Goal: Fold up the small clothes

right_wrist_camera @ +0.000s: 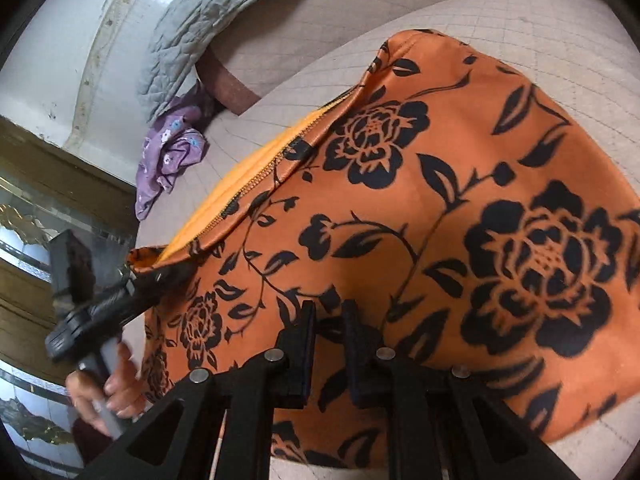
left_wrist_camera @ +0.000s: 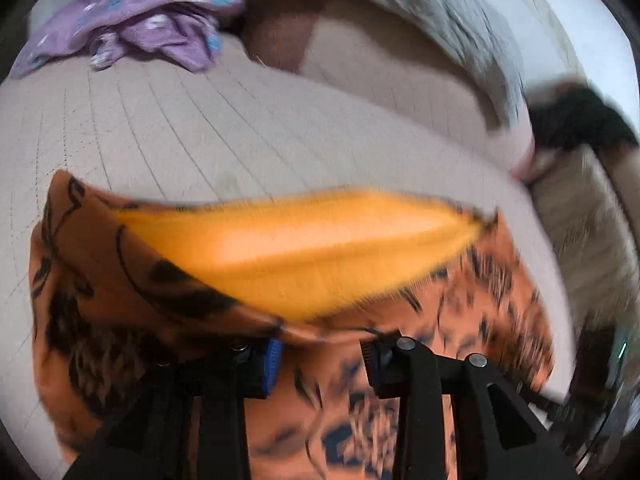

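Note:
An orange garment with a black flower print lies spread on the beige quilted bed, its plain orange lining showing along one edge. In the left wrist view my left gripper stands at the garment's edge, the cloth lying over its left finger; the fingers are apart. The left gripper also shows in the right wrist view, at the garment's lifted corner. My right gripper rests low over the printed cloth with a narrow gap between its fingers; I cannot tell if cloth is pinched.
A crumpled purple flowered garment lies at the far side of the bed, also in the right wrist view. A grey quilted blanket is bunched by the white wall. A dark wooden bed frame shows beneath it.

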`<state>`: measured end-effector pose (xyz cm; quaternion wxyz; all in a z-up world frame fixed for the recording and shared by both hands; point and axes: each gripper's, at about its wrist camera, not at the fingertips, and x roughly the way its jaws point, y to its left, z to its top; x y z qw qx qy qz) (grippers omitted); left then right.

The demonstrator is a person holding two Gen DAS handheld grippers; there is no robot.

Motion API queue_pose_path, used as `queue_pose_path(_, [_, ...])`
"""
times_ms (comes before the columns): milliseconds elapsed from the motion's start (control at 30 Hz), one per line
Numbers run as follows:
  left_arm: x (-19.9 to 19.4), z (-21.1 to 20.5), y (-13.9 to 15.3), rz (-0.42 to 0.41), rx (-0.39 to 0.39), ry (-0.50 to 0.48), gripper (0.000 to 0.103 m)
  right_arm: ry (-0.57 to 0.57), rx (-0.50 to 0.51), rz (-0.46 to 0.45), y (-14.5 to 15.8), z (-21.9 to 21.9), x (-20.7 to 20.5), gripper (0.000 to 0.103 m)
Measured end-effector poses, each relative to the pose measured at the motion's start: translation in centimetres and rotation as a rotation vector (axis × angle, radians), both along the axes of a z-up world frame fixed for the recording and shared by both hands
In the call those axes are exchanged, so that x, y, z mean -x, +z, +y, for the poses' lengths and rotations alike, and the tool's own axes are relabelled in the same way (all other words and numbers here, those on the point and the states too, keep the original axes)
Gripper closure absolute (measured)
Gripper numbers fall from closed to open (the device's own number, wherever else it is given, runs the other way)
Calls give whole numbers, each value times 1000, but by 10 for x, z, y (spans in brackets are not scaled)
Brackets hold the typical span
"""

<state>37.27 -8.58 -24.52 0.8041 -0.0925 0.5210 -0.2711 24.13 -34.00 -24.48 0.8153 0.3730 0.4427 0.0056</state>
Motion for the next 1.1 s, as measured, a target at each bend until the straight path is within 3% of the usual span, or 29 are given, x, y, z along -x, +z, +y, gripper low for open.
queue_pose_path(67, [-12, 35, 9, -52, 130, 157, 68, -2, -34, -8, -4, -3, -3, 86])
queue_pose_path(100, [-15, 51, 16, -87, 157, 225, 66, -4, -50, -12, -5, -5, -4, 87])
queue_pose_path(167, [-18, 89, 27, -148, 168, 377, 52, -5, -64, -15, -7, -8, -5, 89])
queue_pose_path(233, [-19, 107, 28, -123, 138, 428, 49, -2, -63, -15, -7, -10, -5, 89])
queue_pose_path(333, [-13, 111, 27, -68, 44, 379, 50, 4, -36, -14, -5, -7, -6, 89])
queue_pose_path(600, [61, 74, 21, -84, -155, 214, 49, -25, 5, -44, 9, -5, 7, 87])
queue_pose_path(667, [79, 71, 14, -63, -193, 202, 49, -70, 63, -75, 18, -7, 20, 87])
queue_pose_path(733, [95, 66, 3, -52, -247, 174, 46, -128, 93, -73, 20, -13, 34, 87])
queue_pose_path(800, [117, 59, -4, -129, -366, 138, 32, -179, 76, -32, 12, -21, 51, 86])
queue_pose_path(833, [126, 57, -5, -165, -416, 125, 30, -186, 54, -6, 5, -24, 57, 86])
queue_pose_path(900, [134, 59, -1, -166, -414, 112, 30, -190, -15, -1, -3, -26, 68, 86])
queue_pose_path(1100, [170, 88, 1, -95, -309, 166, 30, -282, -198, -21, -1, -40, 118, 82])
